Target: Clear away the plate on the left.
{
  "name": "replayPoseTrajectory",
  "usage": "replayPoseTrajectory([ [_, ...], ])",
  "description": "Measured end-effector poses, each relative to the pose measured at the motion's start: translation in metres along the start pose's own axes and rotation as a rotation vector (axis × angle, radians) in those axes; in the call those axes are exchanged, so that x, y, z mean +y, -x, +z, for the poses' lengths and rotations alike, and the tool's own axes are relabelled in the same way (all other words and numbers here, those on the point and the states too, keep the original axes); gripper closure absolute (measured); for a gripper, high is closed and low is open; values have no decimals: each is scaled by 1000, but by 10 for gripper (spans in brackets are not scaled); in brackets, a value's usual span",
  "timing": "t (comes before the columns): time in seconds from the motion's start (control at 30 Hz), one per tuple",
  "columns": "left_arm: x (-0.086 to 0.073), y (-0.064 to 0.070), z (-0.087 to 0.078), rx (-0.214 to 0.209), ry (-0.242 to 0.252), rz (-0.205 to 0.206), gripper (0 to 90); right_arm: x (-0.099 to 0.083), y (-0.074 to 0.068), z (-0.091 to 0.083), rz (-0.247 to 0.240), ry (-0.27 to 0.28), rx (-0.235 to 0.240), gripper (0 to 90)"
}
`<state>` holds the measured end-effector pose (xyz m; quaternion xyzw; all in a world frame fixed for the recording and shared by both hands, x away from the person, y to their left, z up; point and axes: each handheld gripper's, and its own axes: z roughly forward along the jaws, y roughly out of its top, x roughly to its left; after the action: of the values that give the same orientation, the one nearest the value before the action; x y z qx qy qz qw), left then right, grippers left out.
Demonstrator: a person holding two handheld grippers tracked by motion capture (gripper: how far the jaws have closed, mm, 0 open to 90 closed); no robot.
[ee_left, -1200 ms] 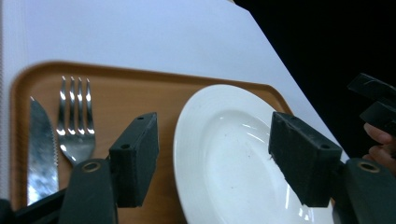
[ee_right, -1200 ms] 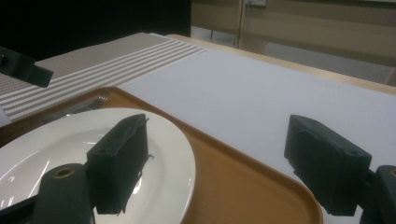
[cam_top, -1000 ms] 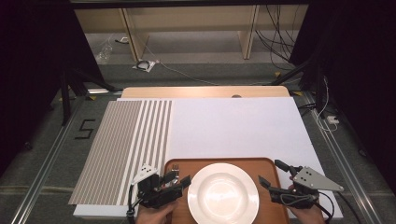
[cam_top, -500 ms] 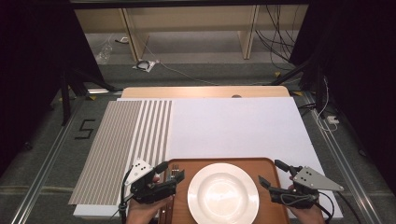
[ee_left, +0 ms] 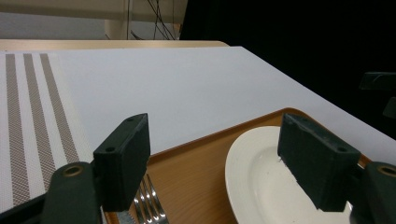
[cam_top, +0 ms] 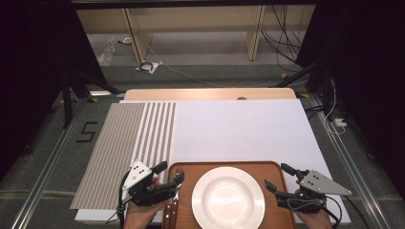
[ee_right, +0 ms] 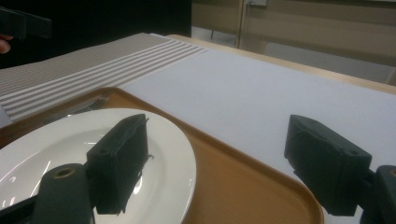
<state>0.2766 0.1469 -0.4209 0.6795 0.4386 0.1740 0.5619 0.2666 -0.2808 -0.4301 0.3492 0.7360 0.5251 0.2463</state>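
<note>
A brown tray lies at the near edge of the table with a white plate in its middle. A fork lies along the tray's left side, tines pointing away from me. My left gripper hovers open over that left side, with the fork just below its left jaw and the plate under its right jaw. My right gripper is open over the tray's right part, its left jaw above the plate rim and its right jaw past the tray edge. Nothing is held.
A brown-and-white striped placemat lies left of the tray. A white sheet covers the rest of the table, bare beyond the tray. Cables and shelving stand on the floor behind the far edge.
My left gripper has shifted a little forward and left, staying open. The right gripper, plate and fork have not moved.
</note>
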Motion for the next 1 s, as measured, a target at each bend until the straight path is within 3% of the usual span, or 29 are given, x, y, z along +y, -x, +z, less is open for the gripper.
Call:
replayPoseTrajectory([
  [0.5, -1, -7, -7, -29, 70, 31, 221, 0, 0, 0, -2, 1, 0, 223],
  [1.0, -1, -8, -7, -35, 71, 18, 210, 0, 0, 0, 2, 1, -2, 222],
])
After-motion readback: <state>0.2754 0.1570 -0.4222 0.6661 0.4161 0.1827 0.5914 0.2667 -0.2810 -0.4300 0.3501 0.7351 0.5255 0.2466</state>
